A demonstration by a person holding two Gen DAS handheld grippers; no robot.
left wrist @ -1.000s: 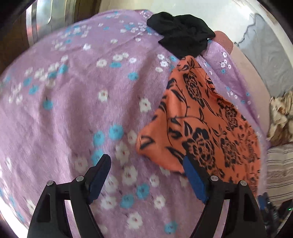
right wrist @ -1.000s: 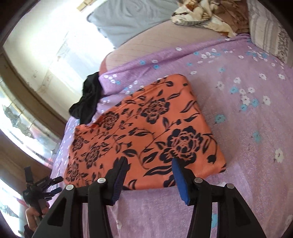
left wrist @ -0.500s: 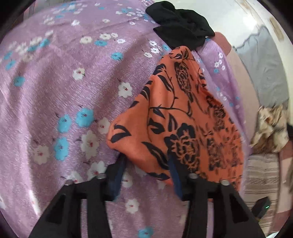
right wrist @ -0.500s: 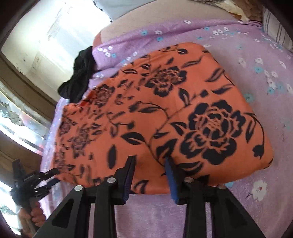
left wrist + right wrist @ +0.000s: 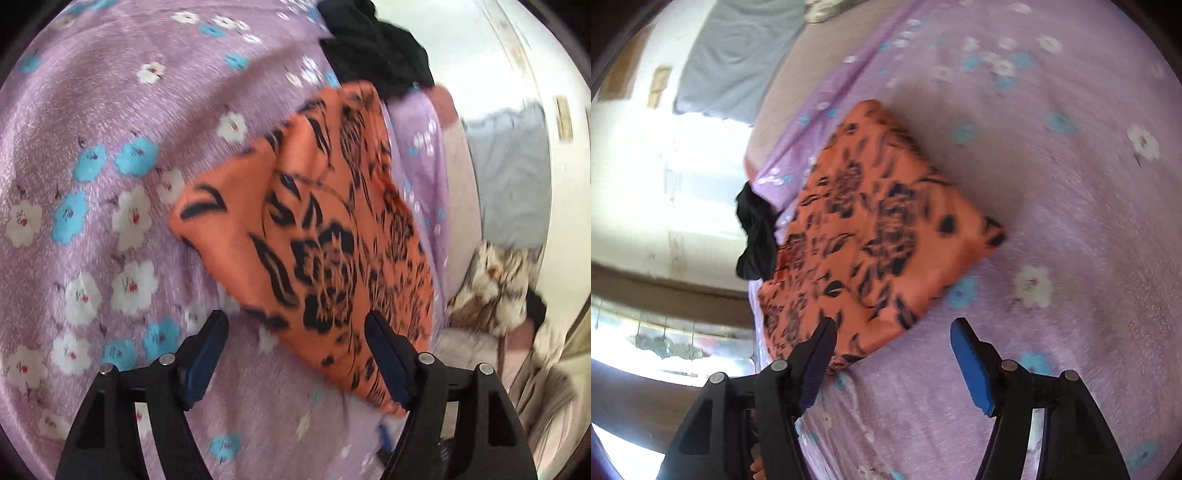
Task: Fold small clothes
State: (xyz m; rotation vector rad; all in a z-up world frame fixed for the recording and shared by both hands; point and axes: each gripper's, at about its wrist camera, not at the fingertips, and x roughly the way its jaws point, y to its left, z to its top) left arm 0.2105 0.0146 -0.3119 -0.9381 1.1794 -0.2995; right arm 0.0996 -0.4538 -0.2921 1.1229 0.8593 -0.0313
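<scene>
Your left hand-held gripper was released, jaws opening, nothing between the pads. Your right hand-held gripper was likewise released and opening. The folded orange cloth with black flower print lay flat on the bed's purple floral sheet, just beyond both, beside a crumpled black garment.

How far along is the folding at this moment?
Done: the orange floral cloth lies as a folded stack on the purple bedsheet. In hand: nothing; the left gripper and right gripper have jaws opening, pressing nothing. Left: the black garment sits crumpled, unfolded.
</scene>
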